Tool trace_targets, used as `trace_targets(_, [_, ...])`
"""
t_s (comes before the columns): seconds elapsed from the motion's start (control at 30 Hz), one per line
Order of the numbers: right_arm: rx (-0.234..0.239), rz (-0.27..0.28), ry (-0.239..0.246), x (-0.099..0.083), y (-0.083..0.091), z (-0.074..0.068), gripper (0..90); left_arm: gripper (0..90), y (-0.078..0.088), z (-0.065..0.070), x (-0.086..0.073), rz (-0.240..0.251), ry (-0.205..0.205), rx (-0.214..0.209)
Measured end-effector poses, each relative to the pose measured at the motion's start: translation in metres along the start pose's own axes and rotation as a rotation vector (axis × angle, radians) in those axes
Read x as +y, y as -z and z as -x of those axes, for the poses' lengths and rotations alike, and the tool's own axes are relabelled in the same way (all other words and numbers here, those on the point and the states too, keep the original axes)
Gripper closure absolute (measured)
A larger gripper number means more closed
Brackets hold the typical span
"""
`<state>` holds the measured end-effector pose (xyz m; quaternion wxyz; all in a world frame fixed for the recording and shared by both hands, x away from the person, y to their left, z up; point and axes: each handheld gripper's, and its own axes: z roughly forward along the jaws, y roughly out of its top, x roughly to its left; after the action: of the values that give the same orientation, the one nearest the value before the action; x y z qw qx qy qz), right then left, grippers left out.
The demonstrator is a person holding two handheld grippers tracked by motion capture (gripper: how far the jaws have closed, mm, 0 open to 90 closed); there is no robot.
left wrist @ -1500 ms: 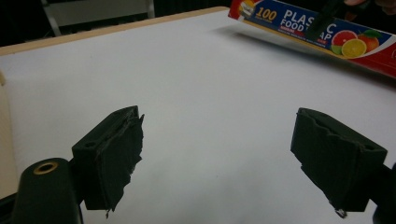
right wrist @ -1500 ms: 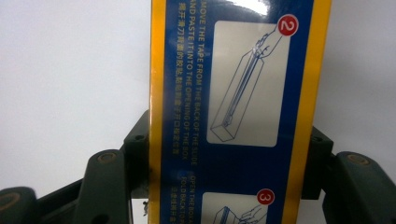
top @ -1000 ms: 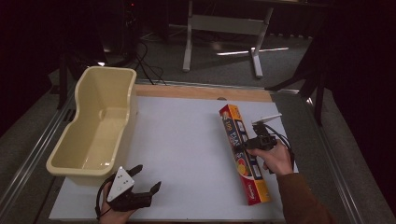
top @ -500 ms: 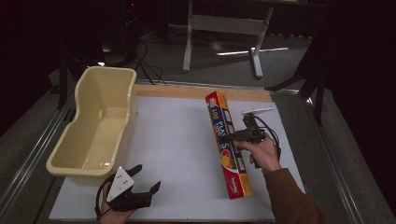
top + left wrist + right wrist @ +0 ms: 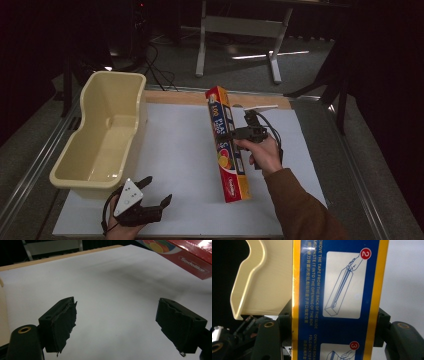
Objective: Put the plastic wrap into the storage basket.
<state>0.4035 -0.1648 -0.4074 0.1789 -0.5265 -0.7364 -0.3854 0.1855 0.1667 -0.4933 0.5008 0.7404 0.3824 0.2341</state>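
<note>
A long red, blue and yellow wrap box [image 5: 227, 145] hangs tilted above the white table sheet [image 5: 180, 160], its far end raised. My right gripper [image 5: 239, 134] is shut on its middle; in the right gripper view the box's blue instruction panel [image 5: 339, 300] sits clamped between both jaws. My left gripper [image 5: 150, 192] rests low at the table's front left, jaws wide apart with nothing between them. Its own view has the fingers [image 5: 58, 323] over bare white sheet and the box's red end [image 5: 190, 257] at the upper right.
A cream plastic tub [image 5: 102, 135] stands along the table's left side, and its rim [image 5: 254, 282] lies behind the box in the right gripper view. A wooden strip [image 5: 175, 97] runs along the far edge. A table frame [image 5: 240, 30] stands beyond on the floor.
My right gripper has lifted the box off the sheet and carried it left toward the table's middle, tilting it up. The left gripper has stayed put.
</note>
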Motion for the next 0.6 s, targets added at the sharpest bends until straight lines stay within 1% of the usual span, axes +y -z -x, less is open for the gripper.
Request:
trace_targets(0.1, [0.011, 0.008, -0.002, 0.004, -0.004, -0.006, 39.3, 16.4, 0.000, 0.000, 0.000, 0.002, 0.003, 0.000])
trace_targets(0.27, [0.052, 0.016, 0.008, 0.010, -0.013, -0.017, 39.3, 16.4, 0.000, 0.000, 0.000, 0.000, -0.001, -0.004])
trace_targets(0.43, [0.066, 0.022, 0.014, 0.014, -0.021, -0.027, 39.3, 16.4, 0.000, 0.000, 0.000, 0.005, 0.003, -0.004])
trace_targets(0.47, [0.071, 0.020, 0.012, 0.015, -0.022, -0.029, 39.3, 16.4, 0.000, 0.000, 0.000, 0.004, 0.003, -0.005])
trace_targets(0.53, [0.090, 0.035, 0.005, 0.020, -0.027, -0.035, 39.3, 16.3, 0.000, 0.000, 0.000, 0.004, 0.001, -0.006])
trace_targets(0.57, [0.090, 0.035, 0.005, 0.020, -0.027, -0.035, 39.3, 16.4, 0.000, 0.000, 0.000, 0.004, 0.001, -0.006])
trace_targets(0.6, [0.091, 0.036, 0.003, 0.024, -0.030, -0.038, 39.3, 16.4, 0.000, 0.000, 0.000, 0.005, 0.001, -0.007])
